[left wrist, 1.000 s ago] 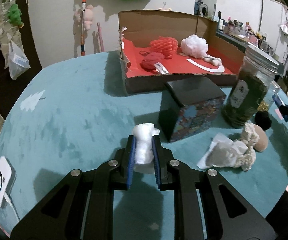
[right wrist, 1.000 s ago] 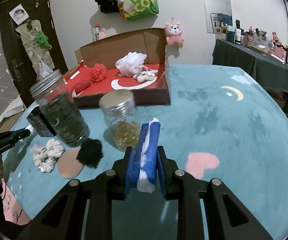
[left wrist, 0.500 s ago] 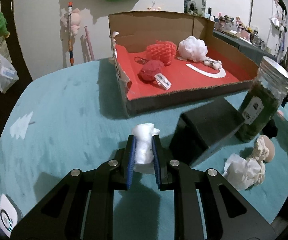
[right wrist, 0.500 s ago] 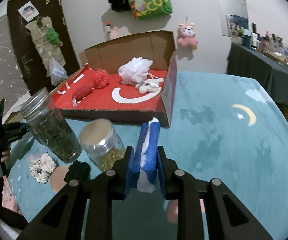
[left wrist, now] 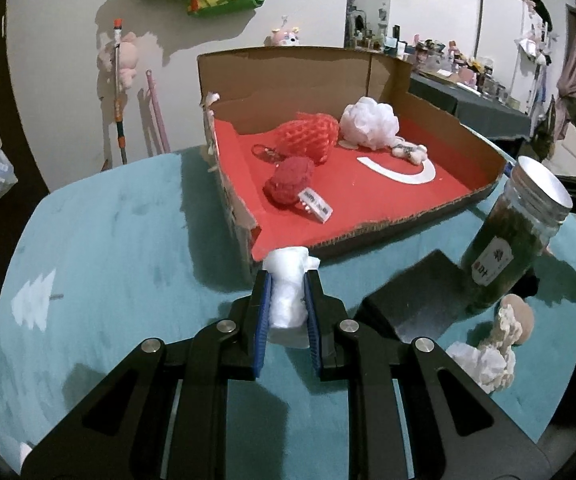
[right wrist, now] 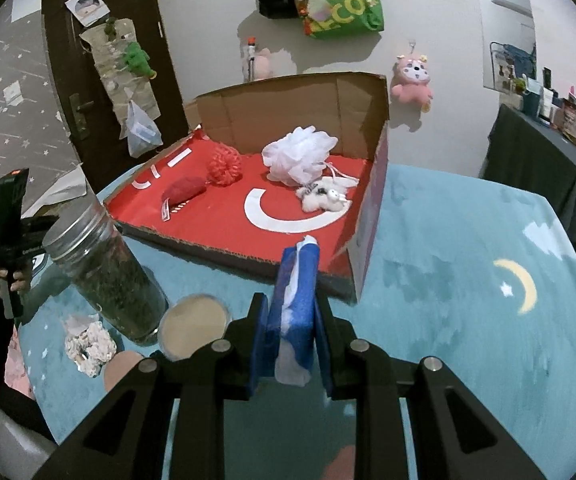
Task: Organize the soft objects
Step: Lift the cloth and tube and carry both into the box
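**Both grippers loaded, box just ahead**

The left gripper (left wrist: 286, 300) is clamped on a white cotton wad (left wrist: 288, 292), which bulges up between the blue pads and pokes past the tips. The right gripper (right wrist: 290, 316) is closed on a blue sponge cloth (right wrist: 295, 300) with a white layer showing along its edge; it stands upright between the fingers.

Each load hangs over the teal tablecloth (left wrist: 119, 240), just short of the near wall of the cardboard box (left wrist: 368, 232). Inside, on the red floor, already lie a red mesh sponge (left wrist: 312, 136), a red knitted piece (left wrist: 290, 184), a white bath pouf (left wrist: 370, 122) and a small white plush (right wrist: 326, 196).

Left on the cloth beside a tall jar (right wrist: 107, 276) are a cream scrunchie (right wrist: 89, 346) and a round puff (left wrist: 522, 318).

The step in hand looks like the carry to the box. The next move calls for lifting each load clear of the torn front wall, over a bare patch of red floor, then opening the fingers. The cotton may cling to a pad.
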Action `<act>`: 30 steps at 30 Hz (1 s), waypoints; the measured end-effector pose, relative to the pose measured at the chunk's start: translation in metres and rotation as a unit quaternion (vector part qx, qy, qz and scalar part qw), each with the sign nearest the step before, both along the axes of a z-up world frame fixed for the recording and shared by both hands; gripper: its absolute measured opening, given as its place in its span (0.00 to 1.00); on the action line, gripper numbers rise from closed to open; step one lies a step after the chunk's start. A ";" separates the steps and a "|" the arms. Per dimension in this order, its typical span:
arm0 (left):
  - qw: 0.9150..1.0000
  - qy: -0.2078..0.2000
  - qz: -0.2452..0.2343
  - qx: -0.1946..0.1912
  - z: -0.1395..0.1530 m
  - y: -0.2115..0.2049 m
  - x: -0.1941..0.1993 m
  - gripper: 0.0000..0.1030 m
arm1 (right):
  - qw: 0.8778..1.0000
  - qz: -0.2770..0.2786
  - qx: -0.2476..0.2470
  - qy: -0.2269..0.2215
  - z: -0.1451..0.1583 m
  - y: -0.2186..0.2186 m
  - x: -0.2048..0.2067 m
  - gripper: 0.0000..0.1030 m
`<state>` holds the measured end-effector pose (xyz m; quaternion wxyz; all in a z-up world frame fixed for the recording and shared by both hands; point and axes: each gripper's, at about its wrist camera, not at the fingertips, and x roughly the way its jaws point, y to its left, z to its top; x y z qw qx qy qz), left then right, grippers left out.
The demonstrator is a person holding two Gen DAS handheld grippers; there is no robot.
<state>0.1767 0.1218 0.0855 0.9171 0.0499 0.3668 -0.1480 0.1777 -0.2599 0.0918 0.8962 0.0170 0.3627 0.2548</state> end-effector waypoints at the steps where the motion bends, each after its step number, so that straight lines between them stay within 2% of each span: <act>1: 1.000 -0.002 -0.003 0.001 0.002 0.000 0.002 0.15 | 1.000 0.002 -0.001 0.000 0.000 0.000 0.002 0.24; 9: 1.000 -0.002 -0.030 0.004 0.014 -0.010 0.022 0.15 | 1.000 0.020 0.003 0.005 0.007 0.005 0.024 0.24; 15: 0.998 0.002 -0.060 0.016 0.026 -0.034 0.046 0.15 | 0.999 0.045 0.003 0.013 0.018 0.020 0.051 0.24; 21: 0.995 0.021 -0.093 0.033 0.036 -0.069 0.077 0.15 | 0.996 0.073 -0.032 0.029 0.024 0.050 0.085 0.24; 30: 0.988 0.067 -0.119 0.076 0.020 -0.117 0.122 0.15 | 0.988 0.103 -0.080 0.078 0.015 0.094 0.134 0.24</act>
